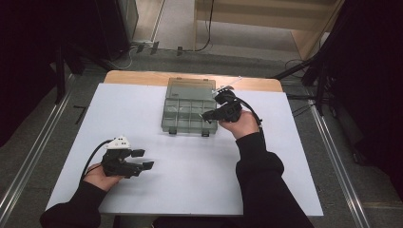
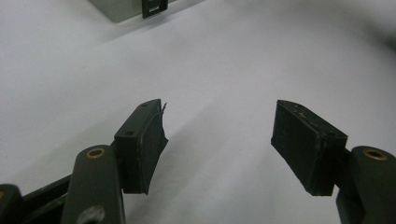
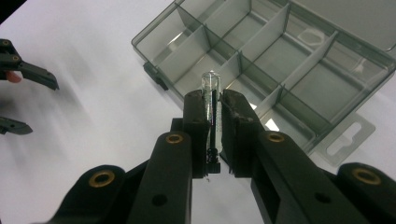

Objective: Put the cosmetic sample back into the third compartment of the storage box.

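Note:
An open, clear grey compartment box (image 1: 189, 114) (image 3: 261, 60) lies at the middle back of the white table, its lid folded away from me. My right gripper (image 1: 209, 115) (image 3: 213, 105) hovers over the box's near right corner, shut on a small clear tube (image 3: 210, 100) with a dark rod inside; the tube's rounded tip sticks out past the pads. My left gripper (image 1: 142, 159) (image 2: 217, 140) rests low at the front left of the table, jaws wide apart with nothing between them. A corner of the box (image 2: 121, 7) shows far off in the left gripper view.
The white table sheet (image 1: 190, 166) spreads around the box, with a wooden edge (image 1: 142, 76) at the back. Several compartments of the box look empty. Cables and a metal rail (image 1: 28, 156) lie on the floor beside the table.

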Demonstrator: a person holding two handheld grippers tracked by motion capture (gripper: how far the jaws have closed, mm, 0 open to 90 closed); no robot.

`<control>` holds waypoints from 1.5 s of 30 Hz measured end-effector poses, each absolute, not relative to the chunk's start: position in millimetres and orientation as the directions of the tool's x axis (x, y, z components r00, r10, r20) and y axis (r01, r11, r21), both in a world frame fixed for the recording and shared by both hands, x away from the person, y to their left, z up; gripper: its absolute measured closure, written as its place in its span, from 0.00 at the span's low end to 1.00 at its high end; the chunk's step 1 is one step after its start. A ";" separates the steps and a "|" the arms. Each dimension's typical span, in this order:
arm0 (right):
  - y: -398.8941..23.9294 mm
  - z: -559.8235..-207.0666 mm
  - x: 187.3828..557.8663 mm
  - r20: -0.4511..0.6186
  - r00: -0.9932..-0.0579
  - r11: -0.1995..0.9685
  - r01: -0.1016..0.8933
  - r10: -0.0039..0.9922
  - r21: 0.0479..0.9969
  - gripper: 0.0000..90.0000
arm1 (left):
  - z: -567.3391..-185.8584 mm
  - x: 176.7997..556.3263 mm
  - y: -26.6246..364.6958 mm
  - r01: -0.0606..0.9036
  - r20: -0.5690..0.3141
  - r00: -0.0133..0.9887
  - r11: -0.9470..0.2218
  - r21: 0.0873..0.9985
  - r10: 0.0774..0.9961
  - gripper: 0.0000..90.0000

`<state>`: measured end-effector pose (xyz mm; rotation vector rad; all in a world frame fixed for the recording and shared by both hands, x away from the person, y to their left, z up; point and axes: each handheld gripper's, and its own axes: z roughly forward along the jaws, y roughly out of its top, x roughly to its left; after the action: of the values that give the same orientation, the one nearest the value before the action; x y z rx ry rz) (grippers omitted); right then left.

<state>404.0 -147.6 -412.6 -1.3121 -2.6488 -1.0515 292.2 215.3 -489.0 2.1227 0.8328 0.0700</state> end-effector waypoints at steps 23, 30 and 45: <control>-137.5 -417.9 437.3 0.244 -0.641 0.418 0.697 0.728 0.582 0.91 | -496.4 284.9 225.3 0.561 -0.238 0.760 -0.425 0.711 0.605 0.38; -129.8 -426.4 448.3 0.233 -0.637 0.432 0.705 0.735 0.563 0.91 | -497.8 280.4 225.7 0.558 -0.239 0.763 -0.425 0.712 0.600 0.38; -124.6 -445.3 471.1 0.220 -0.608 0.398 0.710 0.763 0.581 0.91 | -497.9 273.6 228.8 0.560 -0.232 0.756 -0.420 0.714 0.612 0.38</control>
<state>471.1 -124.6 -445.3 -1.4228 -2.6936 -1.0528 273.6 228.8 -497.9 2.1196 0.8754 0.0804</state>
